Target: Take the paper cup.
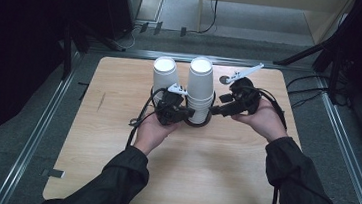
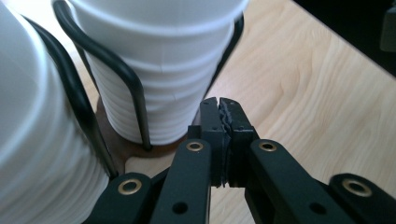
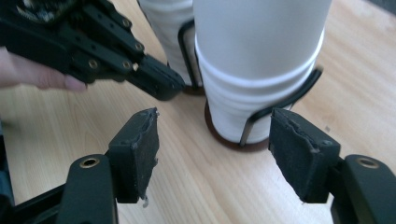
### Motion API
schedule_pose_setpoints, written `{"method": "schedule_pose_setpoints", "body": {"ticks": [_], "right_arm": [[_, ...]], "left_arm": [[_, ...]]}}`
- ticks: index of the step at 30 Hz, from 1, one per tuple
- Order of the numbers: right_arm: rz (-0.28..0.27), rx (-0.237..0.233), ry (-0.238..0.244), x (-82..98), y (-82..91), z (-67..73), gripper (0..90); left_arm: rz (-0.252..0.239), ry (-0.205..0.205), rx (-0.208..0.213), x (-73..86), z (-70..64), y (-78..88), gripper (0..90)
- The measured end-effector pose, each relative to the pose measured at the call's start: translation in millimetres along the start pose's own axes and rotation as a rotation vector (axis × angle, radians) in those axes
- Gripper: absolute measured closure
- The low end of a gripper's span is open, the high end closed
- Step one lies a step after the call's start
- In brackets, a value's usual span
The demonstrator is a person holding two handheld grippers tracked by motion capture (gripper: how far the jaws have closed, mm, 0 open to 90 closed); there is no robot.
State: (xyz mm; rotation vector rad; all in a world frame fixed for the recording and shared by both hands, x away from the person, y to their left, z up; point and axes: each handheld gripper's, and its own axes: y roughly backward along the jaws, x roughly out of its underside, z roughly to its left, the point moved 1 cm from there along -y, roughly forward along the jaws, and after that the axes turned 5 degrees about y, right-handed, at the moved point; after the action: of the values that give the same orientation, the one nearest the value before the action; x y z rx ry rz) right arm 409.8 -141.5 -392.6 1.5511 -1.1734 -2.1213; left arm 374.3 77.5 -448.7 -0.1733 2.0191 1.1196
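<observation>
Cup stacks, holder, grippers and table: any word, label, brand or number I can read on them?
None. The two white cup stacks are plain, and so are the black wire holder and the wooden table. The left gripper and right gripper carry no legible markings.

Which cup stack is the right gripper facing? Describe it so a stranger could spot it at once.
On the wooden table, toward the far edge, two stacks of white paper cups stand side by side in black wire holders. It is the right-hand stack, between the two grippers. It looks taller than its neighbour, with one cup sitting looser on top.
</observation>
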Motion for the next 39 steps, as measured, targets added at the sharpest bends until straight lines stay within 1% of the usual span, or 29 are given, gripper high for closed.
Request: {"method": "schedule_pose_setpoints", "body": {"ticks": [1,3,6,7,8,9,10,12,13,16,17,19,20,22,25,28,30,32,33,35,36,37,38,39], "right_arm": [[-0.004,-0.003,-0.004,-3.6,1.6,-0.8,33.5],[-0.018,0.003,0.011,-10.4,4.1,-4.0,33.5],[-0.029,0.011,0.008,-20.2,6.1,-10.3,31.3],[-0.029,0.013,0.009,-22.7,6.2,-11.9,29.8],[-0.034,0.008,0.006,-27.0,6.2,-14.2,29.0],[-0.031,0.01,0.008,-30.6,6.4,-15.6,28.5],[-0.027,0.008,0.014,-34.1,6.8,-16.9,28.1],[-0.024,0.014,0.035,-40.5,8.4,-19.1,26.6],[-0.022,0.013,0.037,-42.7,9.1,-20.1,25.8],[-0.02,0.019,0.034,-52.3,10.8,-23.9,23.4],[-0.017,0.013,0.031,-55.4,11.1,-24.9,23.0],[0.002,0.001,0.046,-62.1,10.5,-25.9,23.2],[0.016,0.001,0.059,-66.4,9.8,-25.8,22.5],[0.024,0.008,0.073,-72.5,7.7,-26.6,19.5],[0.034,0.01,0.08,-82.3,4.0,-26.2,16.4],[0.065,0.02,0.084,-93.9,-3.3,-25.2,15.8],[0.101,0.023,0.089,-100.1,-9.5,-24.6,15.3],[0.12,0.023,0.104,-105.7,-14.7,-23.5,14.5],[0.127,0.026,0.097,-108.5,-17.0,-23.0,13.3],[0.124,0.019,0.096,-113.5,-20.5,-22.0,13.4],[0.12,0.027,0.091,-116.8,-22.1,-20.9,13.4],[0.116,0.026,0.089,-118.6,-22.9,-20.4,13.4],[0.113,0.022,0.089,-120.8,-23.6,-19.7,14.5],[0.114,0.025,0.09,-122.5,-24.0,-18.6,17.9]], "left_arm": [[-0.011,0.003,-0.009,-2.3,-0.8,0.7,89.3],[-0.012,-0.009,-0.03,-5.3,-1.4,1.1,89.3],[-0.02,-0.014,-0.04,-8.8,-2.1,0.5,89.1],[-0.022,-0.018,-0.053,-9.9,-2.8,-0.5,89.0],[-0.02,-0.03,-0.066,-10.7,-3.5,-1.6,88.9],[-0.012,-0.04,-0.084,-11.7,-4.2,-2.1,88.6],[-0.015,-0.039,-0.087,-12.4,-4.4,-2.4,88.6],[-0.019,-0.024,-0.078,-14.3,-4.3,-2.3,88.6],[-0.018,-0.028,-0.086,-15.0,-4.9,-2.8,88.6],[-0.012,-0.038,-0.089,-15.3,-5.5,-3.6,88.6],[-0.011,-0.052,-0.103,-14.9,-6.5,-3.6,88.6],[-0.021,-0.072,-0.122,-14.3,-9.2,-2.9,88.0],[-0.021,-0.071,-0.118,-14.4,-9.8,-3.0,87.8],[-0.022,-0.065,-0.113,-14.5,-10.8,-3.7,87.0],[-0.014,-0.06,-0.108,-14.4,-9.6,-5.5,87.0],[-0.009,-0.051,-0.102,-14.2,-8.5,-5.8,86.9],[-0.008,-0.056,-0.103,-14.2,-8.2,-5.4,86.5],[-0.009,-0.054,-0.102,-14.4,-7.4,-4.7,86.5],[-0.008,-0.053,-0.099,-14.4,-7.2,-4.5,86.5],[-0.009,-0.053,-0.099,-14.4,-7.2,-4.6,86.5],[-0.009,-0.052,-0.097,-14.3,-7.4,-4.9,86.5],[-0.01,-0.052,-0.098,-14.2,-7.7,-5.1,86.4],[-0.011,-0.054,-0.099,-14.1,-8.1,-5.3,86.4],[-0.011,-0.053,-0.099,-14.1,-8.4,-5.4,86.3]]}}
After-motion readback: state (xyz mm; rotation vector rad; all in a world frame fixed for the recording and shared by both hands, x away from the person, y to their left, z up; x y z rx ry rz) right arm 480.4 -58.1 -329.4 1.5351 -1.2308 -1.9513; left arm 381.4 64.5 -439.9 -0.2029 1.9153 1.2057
